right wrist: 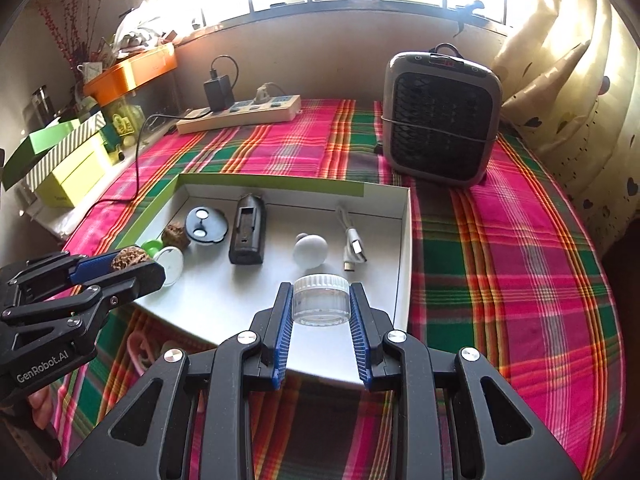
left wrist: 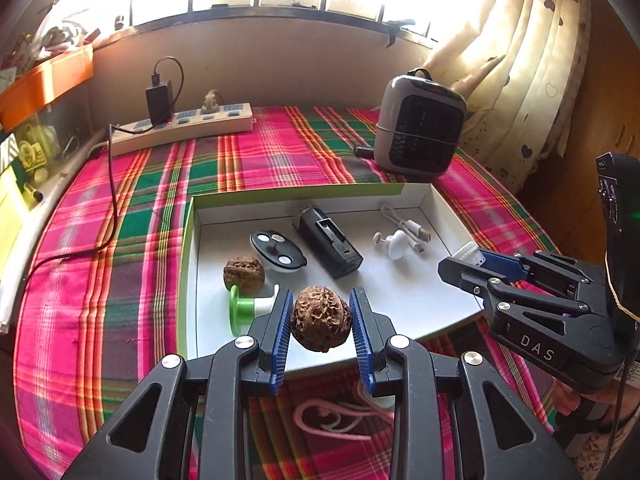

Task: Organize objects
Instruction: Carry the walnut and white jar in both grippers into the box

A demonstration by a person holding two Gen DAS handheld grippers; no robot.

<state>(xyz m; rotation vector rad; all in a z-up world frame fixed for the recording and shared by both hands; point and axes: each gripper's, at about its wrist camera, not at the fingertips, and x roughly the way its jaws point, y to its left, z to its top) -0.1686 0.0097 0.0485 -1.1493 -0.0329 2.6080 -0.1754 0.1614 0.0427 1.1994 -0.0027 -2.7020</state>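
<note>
A shallow white box [left wrist: 192, 280] with a green outer rim is sitting on the plaid-covered worktop [left wrist: 120, 208], holding the things being sorted. Going from its left side, a walnut [left wrist: 244, 273] is lying just beside a green-and-white spool [left wrist: 248, 309], with a black oval disc [left wrist: 279, 251] bearing silver spots just behind them. Next, a black battery charger [left wrist: 330, 240] is lying at a slant near the middle, then a white knob [left wrist: 394, 243], and a coiled white USB cable [left wrist: 408, 229] is resting toward the right wall. Over the box's near edge, the left claw [left wrist: 321, 320] is pinching a second walnut [left wrist: 321, 317] between its blue pads, holding it above the box floor. To the right, the right claw [right wrist: 320, 306] is gripping a small clear jar with a white ribbed lid [right wrist: 321, 300], upright, over the near right part of the box. Behind the box, a beige power strip [left wrist: 184, 130] with a black adapter plugged in is lying at the back left, and a grey space heater [left wrist: 420, 128] is standing at the back right, well apart from it.
</note>
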